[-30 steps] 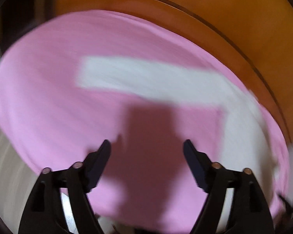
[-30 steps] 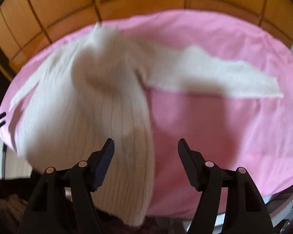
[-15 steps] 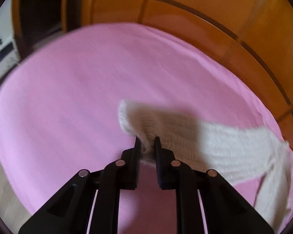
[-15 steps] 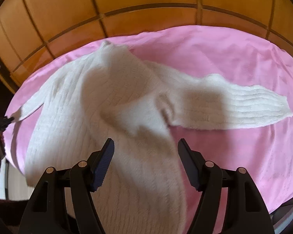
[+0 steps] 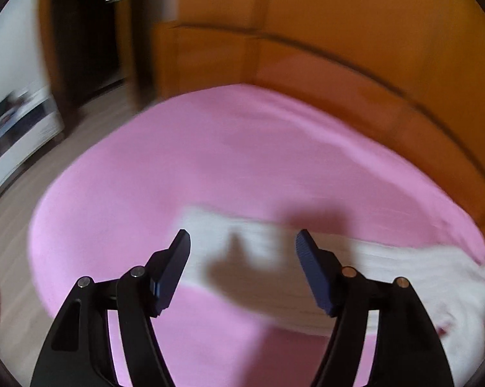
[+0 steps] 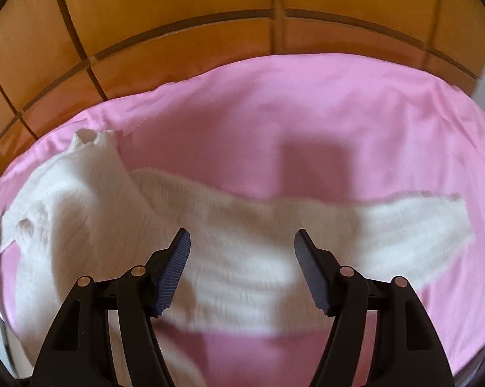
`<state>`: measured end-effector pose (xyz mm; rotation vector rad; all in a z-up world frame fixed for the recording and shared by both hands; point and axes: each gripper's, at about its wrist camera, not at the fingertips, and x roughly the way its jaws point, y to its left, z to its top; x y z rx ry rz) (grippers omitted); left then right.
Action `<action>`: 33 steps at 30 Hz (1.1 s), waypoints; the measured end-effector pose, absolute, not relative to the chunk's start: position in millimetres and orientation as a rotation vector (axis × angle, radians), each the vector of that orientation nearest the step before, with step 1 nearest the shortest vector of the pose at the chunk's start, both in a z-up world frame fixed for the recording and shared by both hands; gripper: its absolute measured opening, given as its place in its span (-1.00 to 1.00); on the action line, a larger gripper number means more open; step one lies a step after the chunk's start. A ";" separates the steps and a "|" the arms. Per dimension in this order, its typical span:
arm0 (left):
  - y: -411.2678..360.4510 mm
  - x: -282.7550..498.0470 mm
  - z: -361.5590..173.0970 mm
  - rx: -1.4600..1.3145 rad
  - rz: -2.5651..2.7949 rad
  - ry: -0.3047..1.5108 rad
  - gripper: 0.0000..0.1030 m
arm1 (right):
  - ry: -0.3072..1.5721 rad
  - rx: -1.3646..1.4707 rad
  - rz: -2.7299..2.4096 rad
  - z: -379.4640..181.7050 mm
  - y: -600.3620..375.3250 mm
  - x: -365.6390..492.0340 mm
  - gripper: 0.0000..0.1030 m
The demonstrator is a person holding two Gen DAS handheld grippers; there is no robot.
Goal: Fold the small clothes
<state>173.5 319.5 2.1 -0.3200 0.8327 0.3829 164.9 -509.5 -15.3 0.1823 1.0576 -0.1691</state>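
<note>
A cream ribbed knit sweater (image 6: 90, 213) lies spread on a pink sheet (image 6: 307, 113). In the right wrist view its body is at the left and one sleeve (image 6: 403, 225) stretches to the right. My right gripper (image 6: 241, 238) is open and empty, just above that sleeve. In the left wrist view the other sleeve (image 5: 265, 242) lies flat across the sheet (image 5: 210, 161), blurred. My left gripper (image 5: 243, 240) is open and empty above the sleeve's cuff end.
An orange wooden panelled headboard (image 6: 210, 16) runs behind the bed. In the left wrist view a dark doorway (image 5: 81, 32) and wooden floor (image 5: 16, 219) lie off the bed's left edge.
My left gripper was shut on the sleeve's cuff half a second ago; it has let go, opened and drawn back. My right gripper stayed open and moved over the right sleeve.
</note>
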 end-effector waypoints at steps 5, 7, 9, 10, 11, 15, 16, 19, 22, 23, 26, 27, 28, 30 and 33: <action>210.6 221.5 17.2 -0.191 0.006 0.855 0.47 | 1.139 0.111 -0.054 -44.6 -492.5 227.1 0.27; 166.5 241.1 15.3 -0.140 -0.104 0.886 0.47 | 1.173 0.091 -0.004 -56.8 -483.2 244.9 0.20; 116.2 261.9 10.0 -0.063 -0.212 0.908 0.47 | 1.202 0.081 0.060 -67.3 -473.6 258.5 0.20; 94.3 270.5 7.6 -0.026 -0.255 0.917 0.47 | 1.221 0.073 0.098 -73.4 -467.0 265.6 0.20; 70.7 282.0 3.0 0.021 -0.306 0.927 0.47 | 1.240 0.063 0.142 -78.4 -460.5 271.5 0.20; -7.7 307.2 -12.8 0.172 -0.418 0.955 0.49 | 1.260 0.012 0.201 -84.4 -449.5 284.2 0.13; -25.0 316.7 -18.7 0.196 -0.446 0.968 0.49 | 1.267 0.018 0.219 -84.5 -449.1 286.7 -0.06; -53.4 343.6 -32.4 0.207 -0.509 1.004 0.54 | 1.286 -0.014 0.286 -80.6 -439.8 289.1 -0.52; -79.0 366.5 -58.1 0.221 -0.548 1.104 0.42 | 1.305 -0.108 0.311 -78.6 -423.6 291.4 -0.86; -79.6 369.0 -61.5 0.215 -0.581 1.121 0.18 | 1.302 -0.141 0.308 -75.8 -418.4 292.8 -0.88; -77.2 355.1 -45.6 0.202 -0.658 1.054 -0.92 | 1.244 -0.239 0.276 -56.8 -409.7 297.1 -0.91; -73.6 351.0 -38.6 0.199 -0.651 1.021 -0.92 | 1.214 -0.257 0.246 -47.8 -411.4 299.6 -0.91; -67.9 346.1 -30.1 0.180 -0.650 0.980 -0.92 | 1.159 -0.296 0.192 -34.3 -415.3 303.0 -0.91; -50.6 340.0 -11.2 0.109 -0.627 0.913 -0.92 | 1.076 -0.339 0.083 -16.0 -427.2 309.3 -0.91; -49.7 337.3 -2.0 0.111 -0.552 0.857 -0.93 | 1.004 -0.398 -0.049 -11.6 -437.7 320.4 -0.91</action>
